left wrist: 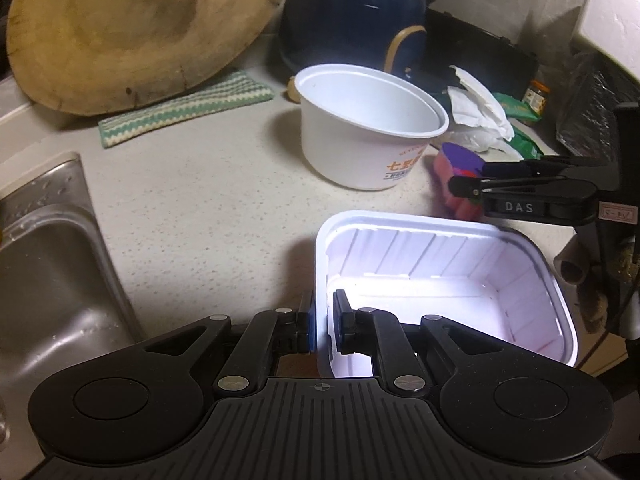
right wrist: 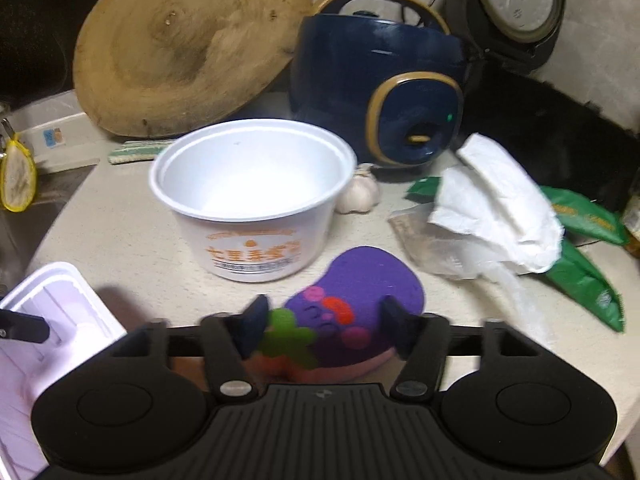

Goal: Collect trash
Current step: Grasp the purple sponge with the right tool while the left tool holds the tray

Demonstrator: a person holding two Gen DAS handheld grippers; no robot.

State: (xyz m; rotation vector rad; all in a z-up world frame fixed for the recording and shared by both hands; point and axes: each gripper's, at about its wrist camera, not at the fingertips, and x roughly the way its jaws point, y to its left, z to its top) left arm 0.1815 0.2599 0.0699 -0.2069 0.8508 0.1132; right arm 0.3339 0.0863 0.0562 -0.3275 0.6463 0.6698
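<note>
Left claw (left wrist: 323, 322): matte black linkage arms, blue pads, silver pivot screws, ribbed housing with crosshair mark. Right claw (right wrist: 324, 326): identical; finger embossed "DAS".

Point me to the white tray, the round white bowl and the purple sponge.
white tray (left wrist: 448, 256): left wrist view, far inner wall.
round white bowl (right wrist: 256, 256): right wrist view, printed outer side.
purple sponge (right wrist: 372, 276): right wrist view, purple top face.
</note>
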